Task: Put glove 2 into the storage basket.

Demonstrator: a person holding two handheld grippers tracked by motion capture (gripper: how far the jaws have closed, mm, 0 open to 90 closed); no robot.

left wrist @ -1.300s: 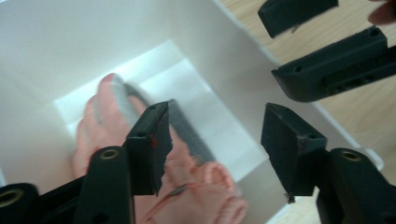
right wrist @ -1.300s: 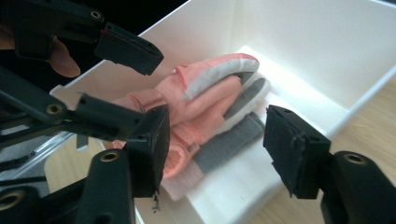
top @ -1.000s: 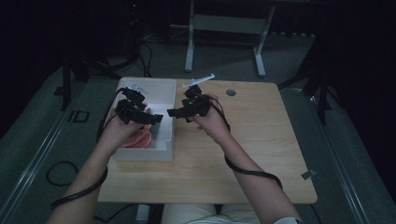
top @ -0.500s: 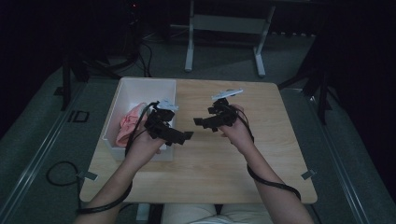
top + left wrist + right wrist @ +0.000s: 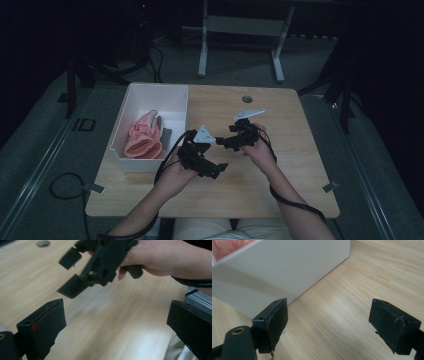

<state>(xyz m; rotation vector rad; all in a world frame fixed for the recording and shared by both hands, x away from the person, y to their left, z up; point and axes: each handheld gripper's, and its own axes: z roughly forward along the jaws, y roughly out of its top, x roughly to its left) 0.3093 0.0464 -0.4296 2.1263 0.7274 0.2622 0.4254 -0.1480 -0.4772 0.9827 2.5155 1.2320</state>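
A pink glove-like cloth (image 5: 145, 137) lies inside the white bin (image 5: 159, 86) at the table's left. My left gripper (image 5: 218, 168) hovers over the wooden table (image 5: 300, 190) right of the bin, open with nothing between its jaws (image 5: 116, 312). My right gripper (image 5: 223, 142) is just beyond it, pointing left at the bin wall (image 5: 287, 270), also open and empty (image 5: 329, 312). Both sets of jaws have just been opening. The left gripper view shows the right gripper (image 5: 100, 262) in its hand above bare wood. A corner of the pink cloth (image 5: 227, 246) shows over the bin's rim.
A round cable hole (image 5: 247, 99) sits near the table's far edge. A metal stand (image 5: 240, 25) and cables are on the floor beyond. Black cables trail from both grippers past the table's near edge.
Both hands have come away from the bin and the far side toward the near middle of the table and sunk lower. The pink cloth, earlier under the left hand, now lies uncovered in the bin.
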